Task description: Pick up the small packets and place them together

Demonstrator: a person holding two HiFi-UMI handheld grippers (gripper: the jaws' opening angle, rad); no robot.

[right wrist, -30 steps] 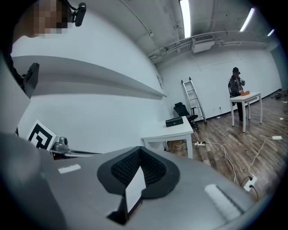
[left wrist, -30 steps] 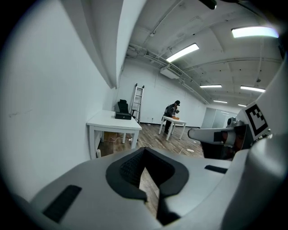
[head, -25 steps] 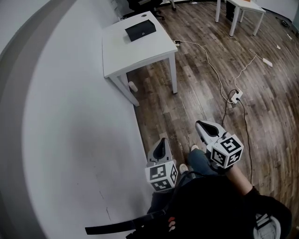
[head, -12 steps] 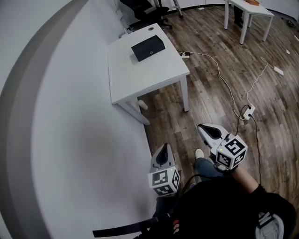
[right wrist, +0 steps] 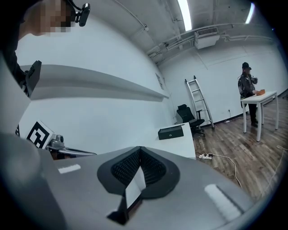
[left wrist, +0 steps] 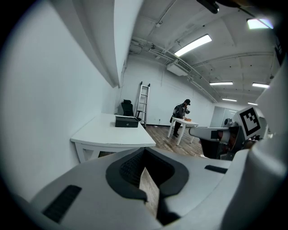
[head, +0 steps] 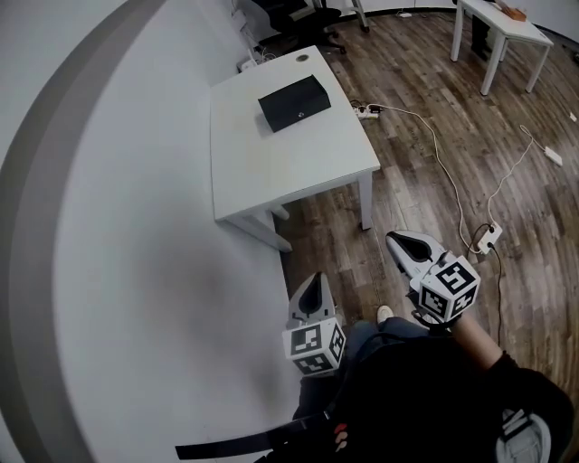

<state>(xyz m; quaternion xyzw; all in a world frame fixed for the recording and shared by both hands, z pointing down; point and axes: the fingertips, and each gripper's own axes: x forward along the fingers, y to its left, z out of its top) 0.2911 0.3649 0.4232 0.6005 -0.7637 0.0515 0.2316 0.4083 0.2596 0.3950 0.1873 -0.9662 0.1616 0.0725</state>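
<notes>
Left tongs (head: 314, 280) and right tongs (head: 393, 239) are both closed and empty, held above the floor (head: 425, 172) near the tabletop (head: 271, 172). A black box (head: 294, 102) sits near its far edge. The packets are out of sight.

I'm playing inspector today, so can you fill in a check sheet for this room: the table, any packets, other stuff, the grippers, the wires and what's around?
Surface: white table by the wall, mostly bare.
Job's things: nothing seen; no packets in any view.
Clutter: one black box at the table's far end.
Grippers: left gripper and right gripper are both shut and empty, held in the air over the floor, short of the table.
Cables: white cable across the floor; power strip near the right gripper.
Surroundings: wood floor, chair, second table with a person standing at it, ladder.
</notes>
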